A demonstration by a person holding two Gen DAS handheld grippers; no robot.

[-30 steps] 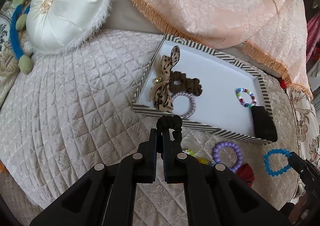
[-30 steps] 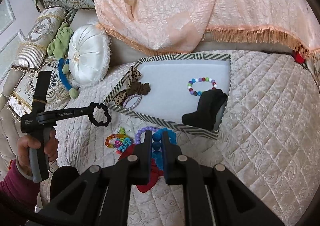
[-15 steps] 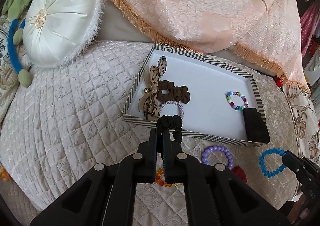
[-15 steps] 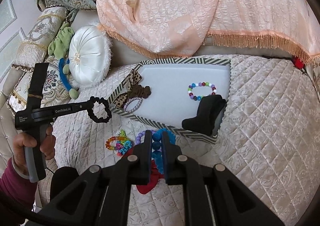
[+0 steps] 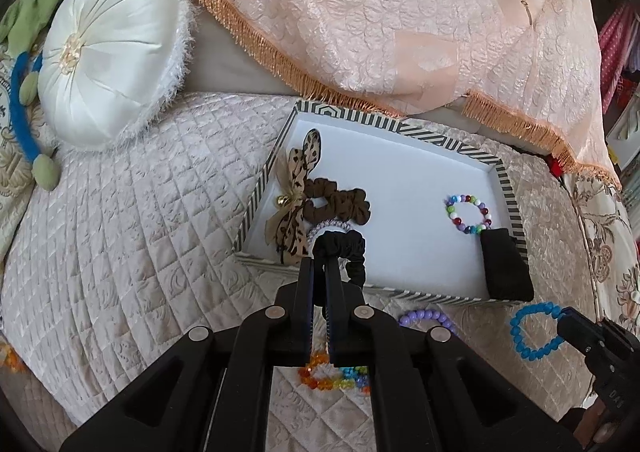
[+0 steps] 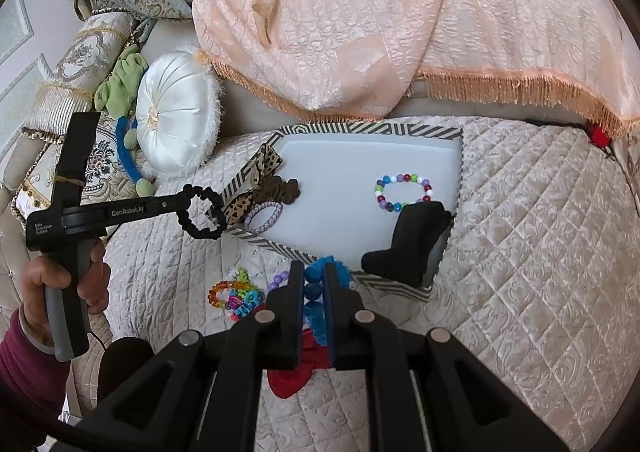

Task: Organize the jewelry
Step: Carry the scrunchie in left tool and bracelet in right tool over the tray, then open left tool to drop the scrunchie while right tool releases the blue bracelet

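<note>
Gripping, left gripper [image 5: 319, 266]: a black scrunchie [image 5: 344, 248] is clamped between the closed fingers, held above the near-left rim of the striped tray [image 5: 508, 188].
Right gripper [image 6: 313, 284]: a blue bead bracelet [image 6: 314, 280] is pinched, held over the quilted cover [image 6: 520, 232].
Tray contents: leopard bow [image 5: 296, 188], brown scrunchie [image 5: 340, 202], multicolour bracelet [image 5: 468, 214].
Outside tray: purple bracelet [image 5: 426, 318], rainbow bracelet [image 6: 230, 292].
</note>
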